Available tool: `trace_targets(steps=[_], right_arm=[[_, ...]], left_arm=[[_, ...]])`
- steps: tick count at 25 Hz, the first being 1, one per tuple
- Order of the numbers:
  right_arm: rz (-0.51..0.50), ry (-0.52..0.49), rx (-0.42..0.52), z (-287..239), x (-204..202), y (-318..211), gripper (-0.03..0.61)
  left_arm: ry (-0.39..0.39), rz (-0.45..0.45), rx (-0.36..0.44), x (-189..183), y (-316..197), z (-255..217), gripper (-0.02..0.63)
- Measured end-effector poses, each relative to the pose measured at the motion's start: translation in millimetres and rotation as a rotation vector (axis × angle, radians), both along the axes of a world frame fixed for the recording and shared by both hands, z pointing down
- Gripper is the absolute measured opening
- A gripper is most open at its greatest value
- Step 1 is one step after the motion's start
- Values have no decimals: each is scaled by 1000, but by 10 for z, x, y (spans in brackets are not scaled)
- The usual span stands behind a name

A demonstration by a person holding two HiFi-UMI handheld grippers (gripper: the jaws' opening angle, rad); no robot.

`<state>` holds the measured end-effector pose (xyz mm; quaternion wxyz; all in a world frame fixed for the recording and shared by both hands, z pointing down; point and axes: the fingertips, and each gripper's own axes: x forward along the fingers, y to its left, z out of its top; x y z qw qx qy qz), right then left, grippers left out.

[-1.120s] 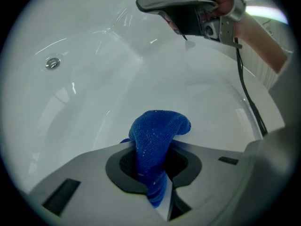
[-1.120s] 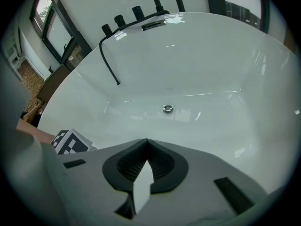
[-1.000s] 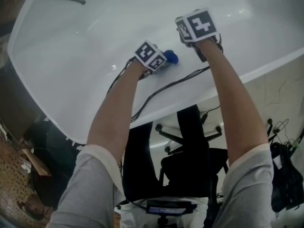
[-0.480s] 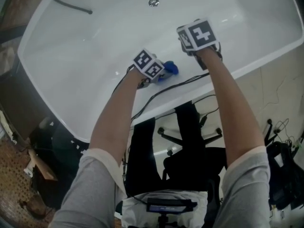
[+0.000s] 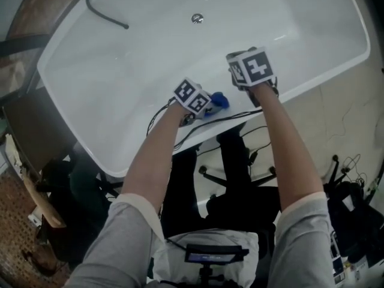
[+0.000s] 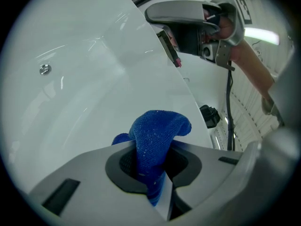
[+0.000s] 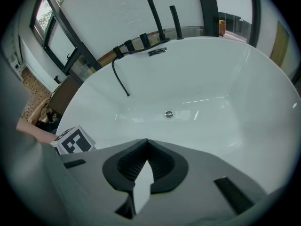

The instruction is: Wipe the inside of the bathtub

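Observation:
A white bathtub fills the upper part of the head view, its drain near the far side. My left gripper is shut on a blue cloth, held at the tub's near inner wall just under the rim. In the left gripper view the blue cloth bulges out between the closed jaws of the left gripper, over the white tub wall. My right gripper hovers over the near rim, jaws shut with nothing between them; the right gripper faces the tub's drain.
A black shower hose lies over the tub's far left rim, with black faucet fittings behind. Black cables trail over the near rim. An office chair base and dark bags stand on the tiled floor beside the tub.
Both grippers have drawn back toward the tub's near rim, the left one taking the blue cloth with it. The head view has pulled back, showing more of the tub.

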<state>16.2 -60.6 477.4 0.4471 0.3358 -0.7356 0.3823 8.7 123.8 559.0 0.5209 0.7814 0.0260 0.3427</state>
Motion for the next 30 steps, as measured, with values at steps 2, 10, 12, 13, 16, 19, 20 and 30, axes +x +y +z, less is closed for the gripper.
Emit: trace_targets(steps=[2, 10, 12, 13, 16, 19, 20, 30], right_arm=[[7, -3, 2, -112, -5, 18, 9], [52, -21, 11, -556, 43, 294, 9], [64, -28, 20, -653, 87, 337, 9], [71, -35, 21, -700, 117, 361, 8], [88, -52, 20, -812, 234, 445, 9], [75, -52, 25, -930, 318, 467, 9], [73, -54, 25, -977, 359, 489, 9], [69, -173, 142, -1771, 516, 695, 9]], left_arm=[[-1, -6, 9, -2, 7, -100, 75], [-24, -20, 40, -52, 189, -493, 77], [-39, -31, 59, -62, 210, -564, 77], [-48, -35, 68, -60, 223, -600, 77], [-61, -33, 87, -28, 267, -726, 77], [-51, -35, 84, 5, 280, -894, 77], [-50, -43, 86, 26, 298, -960, 77], [-186, -409, 411, -333, 49, -1941, 78]])
